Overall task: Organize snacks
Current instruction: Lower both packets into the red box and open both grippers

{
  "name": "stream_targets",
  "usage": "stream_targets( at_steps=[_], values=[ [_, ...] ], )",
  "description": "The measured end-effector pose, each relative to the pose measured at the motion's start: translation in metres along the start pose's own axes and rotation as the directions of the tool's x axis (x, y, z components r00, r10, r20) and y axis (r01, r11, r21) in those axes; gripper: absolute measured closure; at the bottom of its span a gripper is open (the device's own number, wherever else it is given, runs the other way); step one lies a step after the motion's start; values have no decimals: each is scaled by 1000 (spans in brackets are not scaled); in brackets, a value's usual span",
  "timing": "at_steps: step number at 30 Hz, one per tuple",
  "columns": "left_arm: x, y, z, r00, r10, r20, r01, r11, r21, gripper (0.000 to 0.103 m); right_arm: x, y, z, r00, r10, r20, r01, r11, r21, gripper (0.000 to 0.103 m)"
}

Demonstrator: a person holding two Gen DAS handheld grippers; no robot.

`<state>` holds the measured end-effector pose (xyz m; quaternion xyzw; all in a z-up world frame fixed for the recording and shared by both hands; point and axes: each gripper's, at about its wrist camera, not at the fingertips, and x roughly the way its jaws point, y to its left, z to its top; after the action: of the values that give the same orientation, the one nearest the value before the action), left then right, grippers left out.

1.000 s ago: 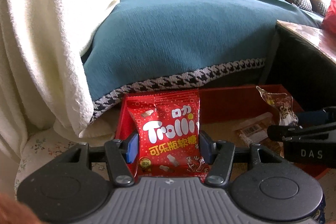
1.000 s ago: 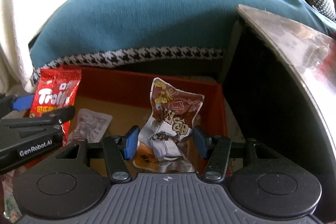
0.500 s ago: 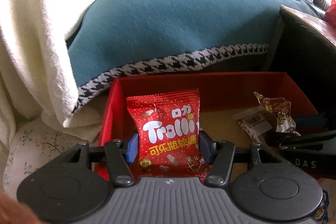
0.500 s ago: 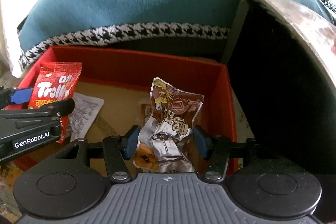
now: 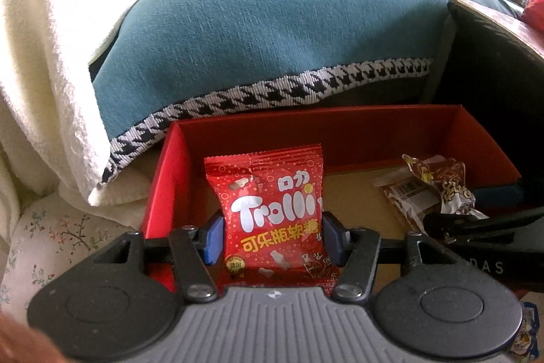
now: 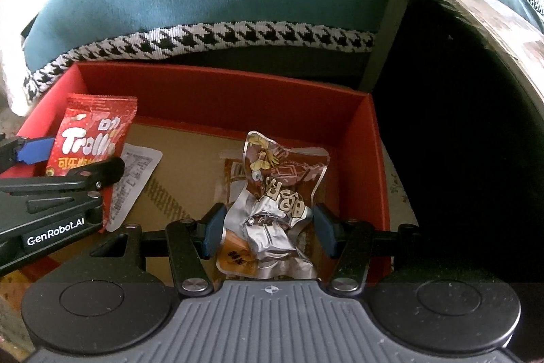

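Both grippers hang over the red box (image 6: 363, 138): our left gripper (image 5: 272, 237) clamps the Trolli bag (image 5: 272, 213) by its sides, our right gripper (image 6: 267, 230) clamps the crumpled silver pack (image 6: 275, 213). Two flat packets (image 6: 134, 179) lie on the box floor. We judge release comes next. Opening too high could let the light bags flutter onto the rim or outside. The grippers sit close together and could bump.

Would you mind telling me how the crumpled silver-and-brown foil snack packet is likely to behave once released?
The crumpled silver-and-brown foil snack packet looks light and floppy, so it will probably slump flat. Its glossy, creased film seems slippery, so it may slide on the red cardboard box floor.
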<state>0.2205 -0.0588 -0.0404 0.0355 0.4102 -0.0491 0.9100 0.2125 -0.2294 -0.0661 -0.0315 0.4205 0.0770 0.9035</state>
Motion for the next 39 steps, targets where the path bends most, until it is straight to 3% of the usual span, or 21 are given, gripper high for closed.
stream_targets(
  at_steps=[31,39],
  values=[
    [6,-4,-1,999,-25,-29,26,999,26,48,-4,-1,-6,1000,-21,2,21,999,-26,30],
    [-4,-3,0,999,-31,-23,32,999,13,42,-8,-5,-8,999,-33,8,33,999,-27,27]
  ],
)
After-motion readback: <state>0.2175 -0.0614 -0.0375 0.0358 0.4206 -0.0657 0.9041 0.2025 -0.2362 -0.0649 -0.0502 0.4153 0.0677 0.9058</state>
